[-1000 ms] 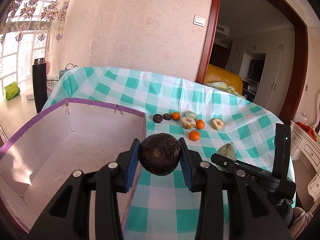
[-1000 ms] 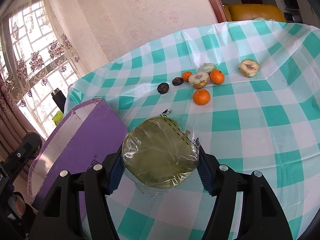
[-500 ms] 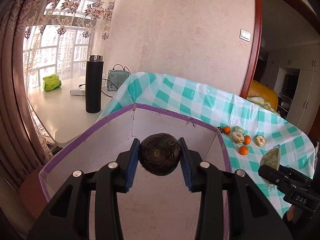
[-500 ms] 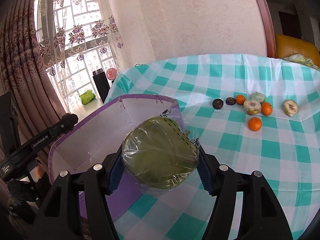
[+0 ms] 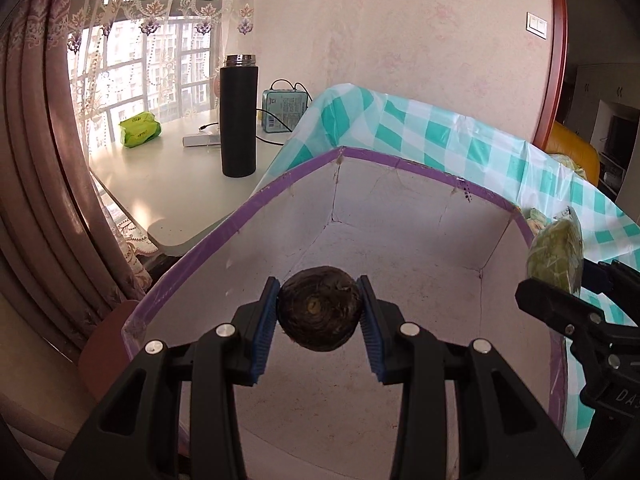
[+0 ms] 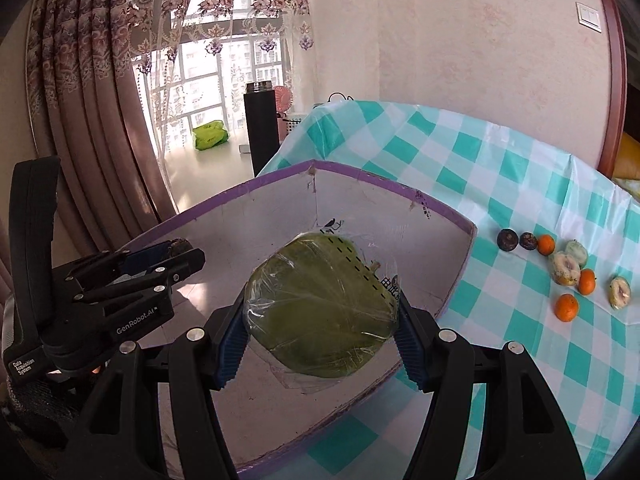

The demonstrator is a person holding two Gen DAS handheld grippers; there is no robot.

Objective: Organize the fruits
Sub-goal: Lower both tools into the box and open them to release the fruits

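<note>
Your left gripper clamps a dark round fruit above the purple-rimmed box, near its left wall. To its right, your right gripper pinches a plastic-wrapped green fruit over the box's right side. Opening high could bruise either fruit. The grippers sit close; the box floor below looks empty.
</note>
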